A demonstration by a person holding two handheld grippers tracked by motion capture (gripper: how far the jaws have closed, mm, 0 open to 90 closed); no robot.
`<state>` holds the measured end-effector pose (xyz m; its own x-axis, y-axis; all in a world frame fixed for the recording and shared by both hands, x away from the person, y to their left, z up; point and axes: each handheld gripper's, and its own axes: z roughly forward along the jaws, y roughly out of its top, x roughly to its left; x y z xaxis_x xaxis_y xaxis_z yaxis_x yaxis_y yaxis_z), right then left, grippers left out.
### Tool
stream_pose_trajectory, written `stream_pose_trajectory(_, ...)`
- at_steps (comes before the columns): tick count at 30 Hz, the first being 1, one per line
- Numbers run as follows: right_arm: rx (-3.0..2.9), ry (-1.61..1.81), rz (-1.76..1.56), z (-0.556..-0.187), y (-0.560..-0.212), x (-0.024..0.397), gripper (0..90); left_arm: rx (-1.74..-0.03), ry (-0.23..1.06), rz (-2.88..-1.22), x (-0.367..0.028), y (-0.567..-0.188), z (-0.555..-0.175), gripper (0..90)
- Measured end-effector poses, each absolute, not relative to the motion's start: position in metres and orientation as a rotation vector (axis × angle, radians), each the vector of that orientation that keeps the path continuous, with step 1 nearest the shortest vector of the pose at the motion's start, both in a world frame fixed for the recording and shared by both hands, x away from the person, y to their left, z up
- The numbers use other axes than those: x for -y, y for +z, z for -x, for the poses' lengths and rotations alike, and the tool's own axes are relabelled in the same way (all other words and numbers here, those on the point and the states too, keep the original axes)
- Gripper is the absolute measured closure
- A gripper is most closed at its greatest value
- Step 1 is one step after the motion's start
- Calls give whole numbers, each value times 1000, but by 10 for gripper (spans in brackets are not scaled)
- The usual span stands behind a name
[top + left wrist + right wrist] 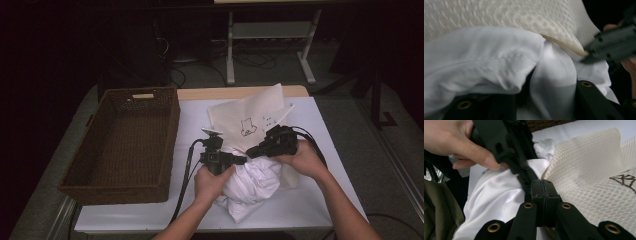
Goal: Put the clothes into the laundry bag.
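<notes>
A single brown wicker basket (pixel 115 192) stood empty along the left edge of the counter (pixel 320 200), probably waiting for the bag once it was packed.

Right of it, near the middle of the counter, the left tool (pixel 241 160) lay level, pointing right into one bunched white garment (pixel 250 187). In the left gripper view its jaws stood partly apart with a fold of that white cloth (pixel 554 82) bulging between them. Whether the pads actually pressed on the fabric could not be told. It looked placed there to push the garment deeper under the bag's rim.

The right tool (pixel 251 151) pointed left, meeting the other almost tip to tip. Its jaws were together, clamped on the rim of one cream mesh laundry bag (pixel 250 112), and in the right gripper view the honeycomb weave (pixel 594 175) ran right up to the closed tips. That hold seemed meant to keep the mouth lifted and open so the cloth could go in.

The bag, marked with a small brown drawing, spread from the tools toward the far edge of the counter. The garment lay half under its mouth and half spilled toward the near edge.

In all there were two tools, one garment, one bag and one basket.
</notes>
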<state>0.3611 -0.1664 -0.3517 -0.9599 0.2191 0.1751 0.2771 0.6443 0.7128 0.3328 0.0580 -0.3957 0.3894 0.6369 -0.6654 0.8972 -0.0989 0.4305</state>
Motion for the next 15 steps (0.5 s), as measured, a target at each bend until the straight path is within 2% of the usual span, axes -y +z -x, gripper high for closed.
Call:
stream_pose_trajectory(7, 2786, -1243, 427, -360, -348, 174, 889, -1286, -371, -1868, -73, -377, -314, 483)
stream_pose_trajectory(13, 2784, -1247, 440, -361, -349, 172, 889, -1283, -359, -1933, -75, -379, -309, 450)
stream_pose_trajectory(15, 2789, -1242, 434, -361, -350, 170, 889, -1276, -347, -1969, -69, -385, -310, 487)
